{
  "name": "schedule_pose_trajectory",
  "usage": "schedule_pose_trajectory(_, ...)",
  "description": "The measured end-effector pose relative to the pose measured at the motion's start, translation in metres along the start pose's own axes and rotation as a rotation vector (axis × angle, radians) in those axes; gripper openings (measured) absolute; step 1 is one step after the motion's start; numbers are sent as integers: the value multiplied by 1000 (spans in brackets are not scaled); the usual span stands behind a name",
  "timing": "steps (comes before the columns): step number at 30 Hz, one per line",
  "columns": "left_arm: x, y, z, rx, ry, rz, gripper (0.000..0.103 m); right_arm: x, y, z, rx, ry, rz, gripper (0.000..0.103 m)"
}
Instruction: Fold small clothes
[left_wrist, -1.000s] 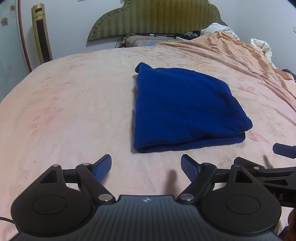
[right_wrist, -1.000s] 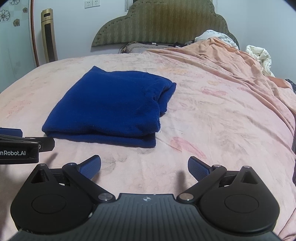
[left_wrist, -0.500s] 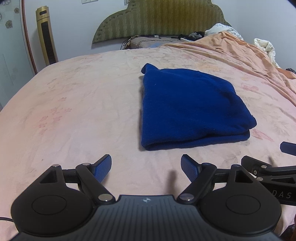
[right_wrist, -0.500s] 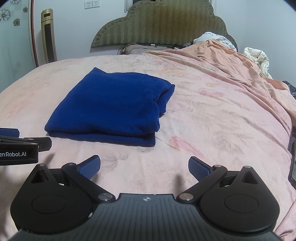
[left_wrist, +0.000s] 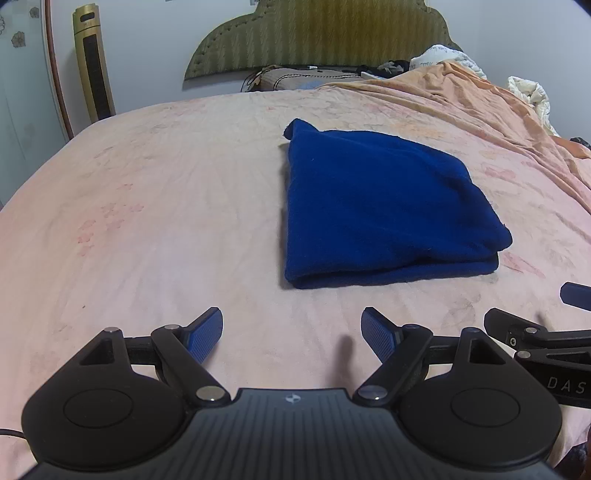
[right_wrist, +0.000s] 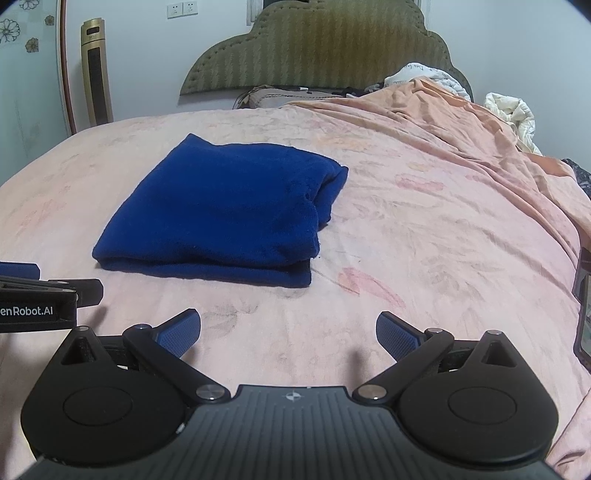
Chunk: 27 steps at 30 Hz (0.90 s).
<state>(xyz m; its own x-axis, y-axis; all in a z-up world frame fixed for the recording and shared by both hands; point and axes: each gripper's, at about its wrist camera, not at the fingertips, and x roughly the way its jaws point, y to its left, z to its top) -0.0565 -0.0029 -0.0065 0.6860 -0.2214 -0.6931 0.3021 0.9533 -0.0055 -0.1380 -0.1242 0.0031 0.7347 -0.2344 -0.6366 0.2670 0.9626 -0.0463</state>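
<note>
**Both grippers wide and empty, folded cloth ahead**

The left gripper and right gripper hover side by side, jaws spread, holding nothing. Ahead, unobstructed, the folded blue garment lies on the pink bedsheet. Beyond: rumpled orange blanket, green headboard.

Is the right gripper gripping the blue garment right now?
No: the right gripper is open over bare pink bedsheet, short of the folded blue garment, which lies untouched.

A: Left gripper: matte black, ribbed centre plate, round side discs, silver screws, blue textured pads.

B: Right gripper matches; white "enRobot.AI" lettering shows on the neighbouring body.
</note>
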Motion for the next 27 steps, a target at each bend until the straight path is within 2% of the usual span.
schedule_pose_trajectory(27, 0, -1, -3, 10, 9, 9, 82, -2, 1, -2, -17, 4, 7, 102)
